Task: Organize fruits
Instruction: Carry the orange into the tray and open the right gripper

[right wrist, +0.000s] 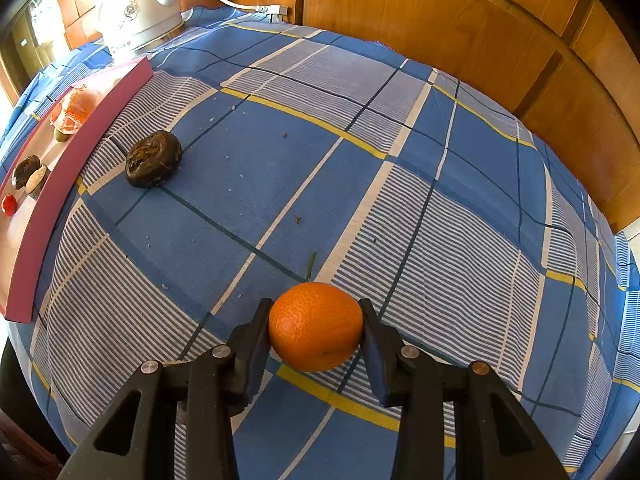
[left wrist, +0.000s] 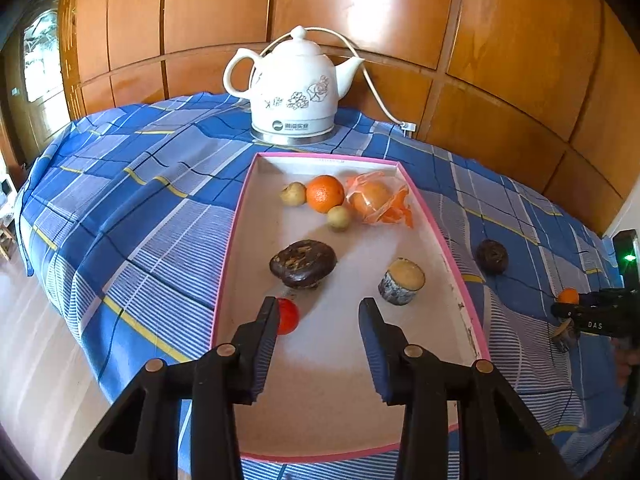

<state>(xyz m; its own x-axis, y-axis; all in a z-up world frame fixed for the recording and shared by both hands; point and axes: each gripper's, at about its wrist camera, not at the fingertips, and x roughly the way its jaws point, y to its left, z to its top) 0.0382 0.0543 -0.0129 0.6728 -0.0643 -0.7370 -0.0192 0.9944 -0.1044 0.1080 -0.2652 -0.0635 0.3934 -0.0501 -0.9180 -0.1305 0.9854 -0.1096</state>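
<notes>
A pink-rimmed tray (left wrist: 234, 236) on the blue checked cloth holds an orange (left wrist: 325, 193), a wrapped peeled orange (left wrist: 374, 197), two small pale fruits (left wrist: 293, 193), a dark brown fruit (left wrist: 303, 263), a cut pale piece (left wrist: 402, 281) and a small red fruit (left wrist: 289, 316). My left gripper (left wrist: 318, 320) is open and empty above the tray's near part, the red fruit by its left finger. My right gripper (right wrist: 315, 328) is shut on a small orange (right wrist: 316, 326) just above the cloth. Another dark brown fruit (right wrist: 153, 159) lies on the cloth right of the tray (right wrist: 52, 196).
A white ceramic kettle (left wrist: 294, 88) with a cord stands behind the tray against the wooden wall. The right gripper (left wrist: 592, 312) shows at the left wrist view's right edge. The cloth-covered table drops off on the left and near sides.
</notes>
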